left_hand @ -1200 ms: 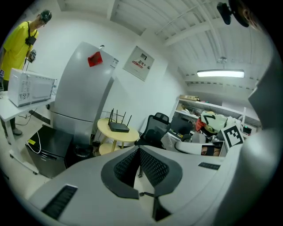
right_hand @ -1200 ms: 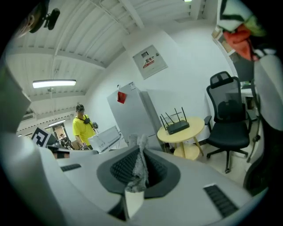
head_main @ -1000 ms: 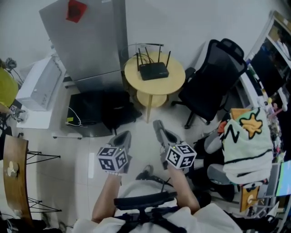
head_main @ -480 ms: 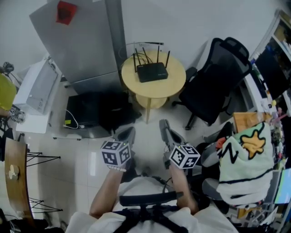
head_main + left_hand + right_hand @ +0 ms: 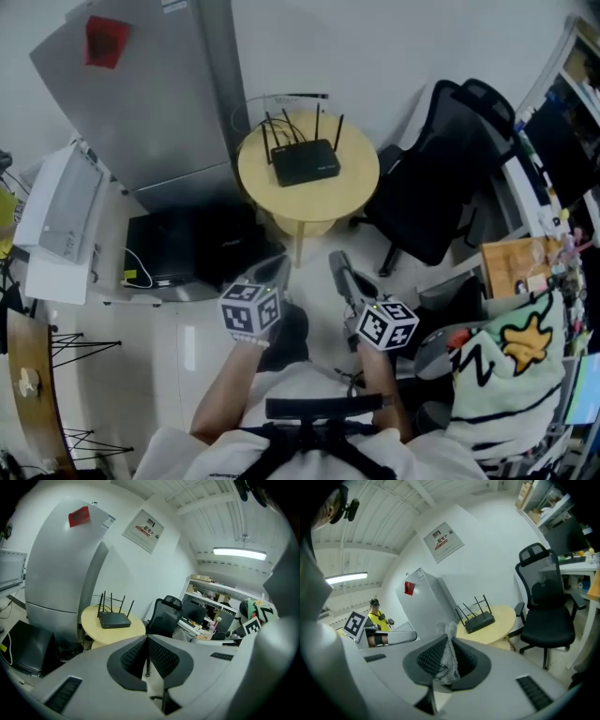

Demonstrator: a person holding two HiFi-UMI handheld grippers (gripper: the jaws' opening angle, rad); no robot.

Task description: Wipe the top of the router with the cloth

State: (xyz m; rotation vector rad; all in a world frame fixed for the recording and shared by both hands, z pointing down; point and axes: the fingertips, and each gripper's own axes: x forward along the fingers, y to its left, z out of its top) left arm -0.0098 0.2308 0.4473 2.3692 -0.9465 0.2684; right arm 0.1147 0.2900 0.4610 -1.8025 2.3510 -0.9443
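A black router [image 5: 305, 161] with several upright antennas sits on a round yellow table [image 5: 352, 183] ahead of me. It also shows in the left gripper view [image 5: 115, 619] and the right gripper view [image 5: 479, 620]. My left gripper [image 5: 276, 270] is held low in front of my body, well short of the table. Its jaws are shut [image 5: 146, 641] with nothing between them. My right gripper [image 5: 336, 264] is beside it, shut [image 5: 449, 641] on a small grey cloth [image 5: 450, 658] that sticks out past the jaws. The cloth is hidden in the head view.
A black office chair [image 5: 431, 187] stands right of the table. A tall grey cabinet [image 5: 141, 103] stands to its left, with a black case [image 5: 187, 239] on the floor below. A cluttered desk [image 5: 553, 141] lines the right side. A person in yellow [image 5: 375, 613] stands far off.
The table and router have come a little closer and larger in the head view. Both grippers sit slightly farther forward, side by side, jaws unchanged.
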